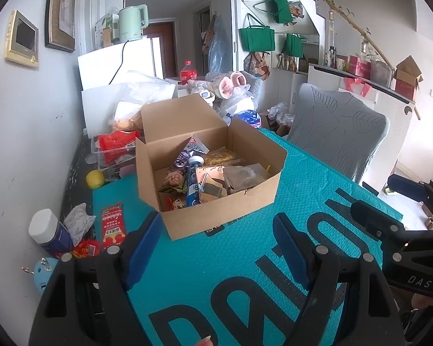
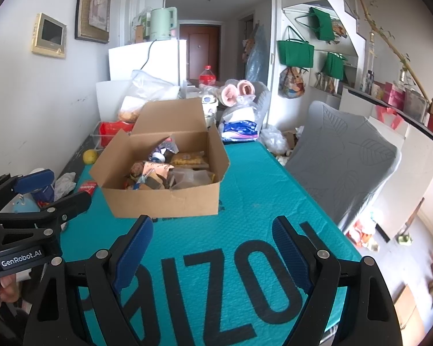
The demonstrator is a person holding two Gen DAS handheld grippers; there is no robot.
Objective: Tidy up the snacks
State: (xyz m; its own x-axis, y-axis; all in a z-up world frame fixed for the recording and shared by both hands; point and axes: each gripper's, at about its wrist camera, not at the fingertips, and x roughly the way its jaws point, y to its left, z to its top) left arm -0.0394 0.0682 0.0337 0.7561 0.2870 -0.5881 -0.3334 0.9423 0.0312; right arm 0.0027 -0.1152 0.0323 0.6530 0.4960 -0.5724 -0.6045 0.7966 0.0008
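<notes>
An open cardboard box stands on the teal mat, ahead of both grippers. Inside it lie mixed snacks: a blue-and-white tube, a yellow packet and a clear bag. My left gripper hovers over the mat just short of the box's front wall, open, with nothing between its blue pads. My right gripper is also open and holds nothing, a little further back. Each gripper shows in the other's view: the right gripper at the right edge, the left gripper at the left edge.
Left of the box lie a red packet, a crumpled wrapper, a white-capped bottle and a yellow ball, close to the wall. A clear bin with a red bag sits behind. A grey chair stands right of the table.
</notes>
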